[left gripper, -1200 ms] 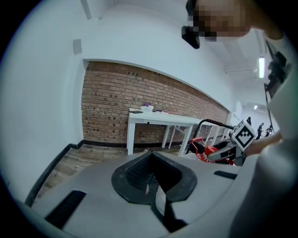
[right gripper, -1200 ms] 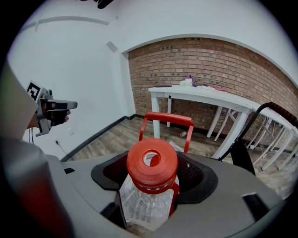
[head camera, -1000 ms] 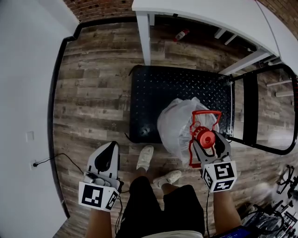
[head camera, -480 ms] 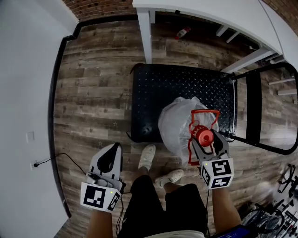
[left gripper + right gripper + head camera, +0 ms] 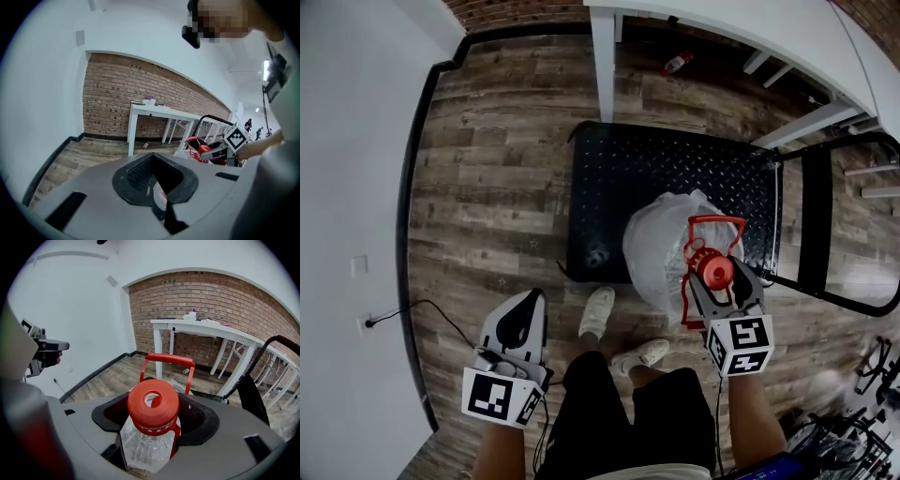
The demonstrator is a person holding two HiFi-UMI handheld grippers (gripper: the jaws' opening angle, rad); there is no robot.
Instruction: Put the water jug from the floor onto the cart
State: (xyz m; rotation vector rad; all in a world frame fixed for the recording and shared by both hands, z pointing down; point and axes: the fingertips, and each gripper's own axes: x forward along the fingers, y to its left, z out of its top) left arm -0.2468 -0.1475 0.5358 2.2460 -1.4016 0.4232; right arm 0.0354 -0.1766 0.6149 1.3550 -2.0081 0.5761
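One water jug (image 5: 661, 253), red cap, neck clenched in right gripper (image 5: 722, 287) over cart (image 5: 619, 178); left gripper (image 5: 531, 293) closed

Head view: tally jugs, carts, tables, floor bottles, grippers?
jug: 1
cart: 1
table: 1
bottle on floor: 1
grippers: 2 (left gripper, right gripper)
Total: 6
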